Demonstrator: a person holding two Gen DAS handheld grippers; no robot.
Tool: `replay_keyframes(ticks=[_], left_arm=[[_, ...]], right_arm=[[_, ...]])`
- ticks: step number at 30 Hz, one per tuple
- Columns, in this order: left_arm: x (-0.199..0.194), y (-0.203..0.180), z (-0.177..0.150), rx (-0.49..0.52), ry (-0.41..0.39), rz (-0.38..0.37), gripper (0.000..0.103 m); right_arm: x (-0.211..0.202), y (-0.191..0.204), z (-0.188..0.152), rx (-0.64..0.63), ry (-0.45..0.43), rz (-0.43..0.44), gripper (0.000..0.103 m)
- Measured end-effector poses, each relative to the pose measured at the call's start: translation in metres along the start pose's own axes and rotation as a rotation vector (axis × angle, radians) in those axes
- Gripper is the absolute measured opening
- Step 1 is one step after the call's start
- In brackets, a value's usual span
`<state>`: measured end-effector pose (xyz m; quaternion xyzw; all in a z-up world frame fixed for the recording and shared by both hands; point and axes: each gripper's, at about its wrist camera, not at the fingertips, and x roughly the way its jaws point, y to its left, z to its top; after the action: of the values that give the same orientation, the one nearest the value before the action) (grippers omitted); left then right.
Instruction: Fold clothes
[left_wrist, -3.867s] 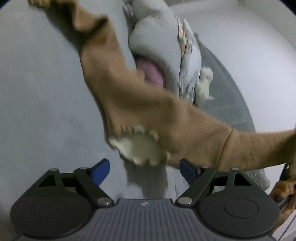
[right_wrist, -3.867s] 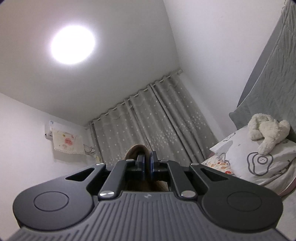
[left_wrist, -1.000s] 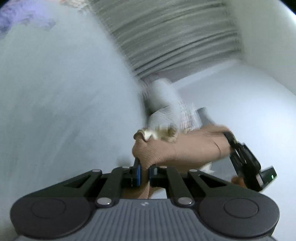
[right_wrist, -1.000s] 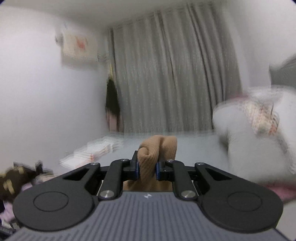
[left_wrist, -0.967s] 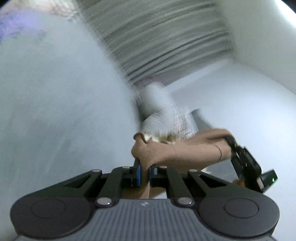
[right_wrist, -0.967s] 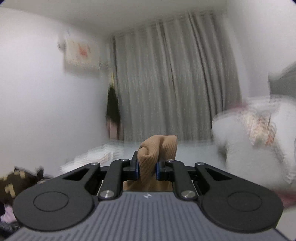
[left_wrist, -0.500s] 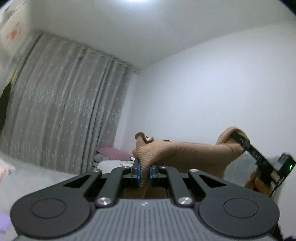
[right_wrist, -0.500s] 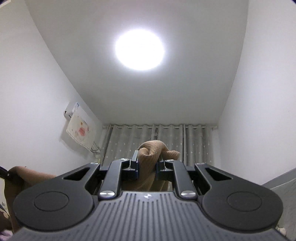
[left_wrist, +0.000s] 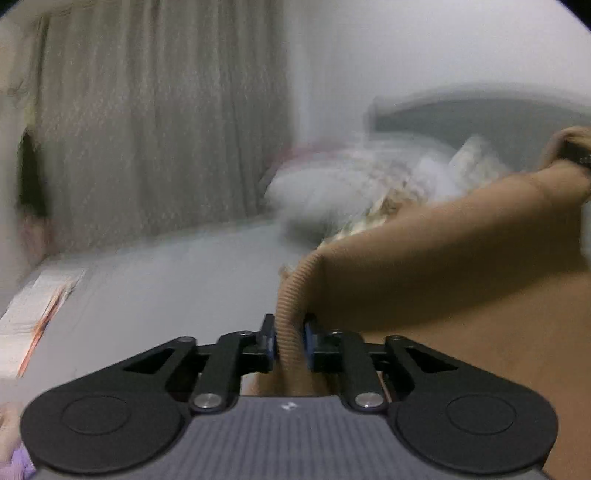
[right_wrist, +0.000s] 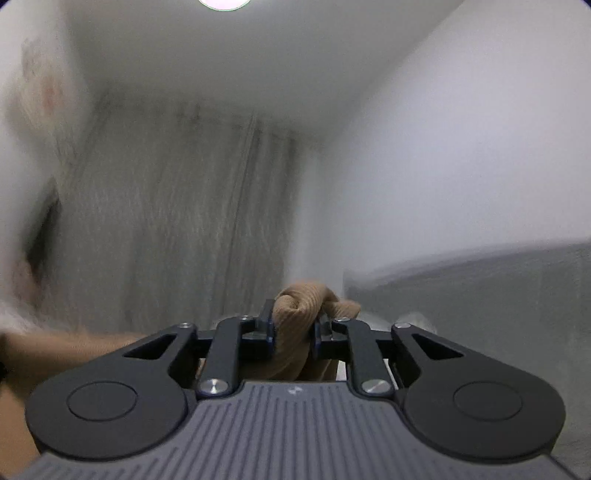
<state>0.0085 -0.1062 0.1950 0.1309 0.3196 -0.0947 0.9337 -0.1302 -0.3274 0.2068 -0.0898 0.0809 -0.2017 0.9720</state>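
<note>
the sweater (left_wrist: 443, 280) is tan ribbed knit cloth, matt and soft. the left gripper (left_wrist: 290, 341) looks like matt black plastic with shiny metal screws. behind the sweater, the curtain (left_wrist: 166, 129) is grey speckled cloth.

Probably a home bedroom: bed (left_wrist: 166, 280), blurred pillows (left_wrist: 332, 192), grey curtains (left_wrist: 147, 129).

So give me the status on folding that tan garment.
Done: nothing folded that these views show; the tan garment is off the grey bed, stretched between both claws. In hand: the left claw has a ribbed edge between its opening jaws, and the right claw has a bunched corner between its jaws, also opening. Left: laying it flat on the bed and making every fold.
</note>
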Motion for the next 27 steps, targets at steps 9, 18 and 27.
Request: replay_keyframes(ticks=[9, 18, 27], left_arm=[[0.009, 0.053, -0.137, -0.353, 0.094, -0.251, 0.049], [0.076, 0.087, -0.188, -0.662, 0.182, -0.430, 0.059], [0.113, 0.065, -0.183, -0.667, 0.189, -0.370, 0.077]], right_arm=[[0.032, -0.067, -0.125, 0.403, 0.447, 0.161, 0.030], [0.088, -0.112, -0.178, 0.519, 0.585, 0.275, 0.038], [0.159, -0.099, -0.208, 0.661, 0.652, 0.313, 0.044]])
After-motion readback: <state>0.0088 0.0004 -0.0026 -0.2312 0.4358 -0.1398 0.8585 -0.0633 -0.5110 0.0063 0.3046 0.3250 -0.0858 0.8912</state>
